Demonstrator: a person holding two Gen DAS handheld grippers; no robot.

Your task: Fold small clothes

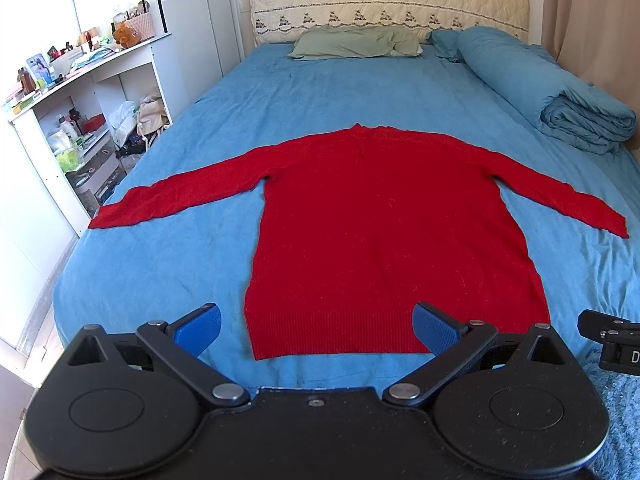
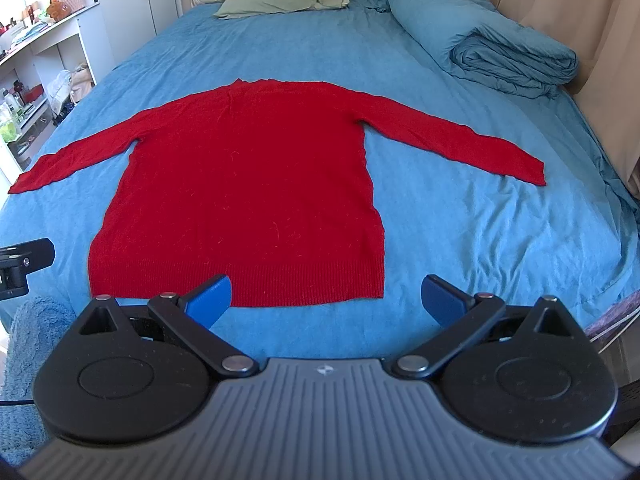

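A red long-sleeved sweater (image 1: 380,232) lies flat on the blue bed sheet (image 1: 168,264), both sleeves spread out to the sides, hem nearest me. It also shows in the right wrist view (image 2: 248,188). My left gripper (image 1: 316,330) is open and empty, above the foot of the bed near the hem. My right gripper (image 2: 326,300) is open and empty, near the hem's right corner. Each gripper's edge shows in the other's view, the right one (image 1: 612,340) and the left one (image 2: 20,268).
A rolled blue duvet (image 1: 560,100) lies along the bed's right side, and a green pillow (image 1: 356,42) at the headboard. White shelves (image 1: 80,92) full of small items stand left of the bed. A curtain (image 2: 560,12) hangs on the right.
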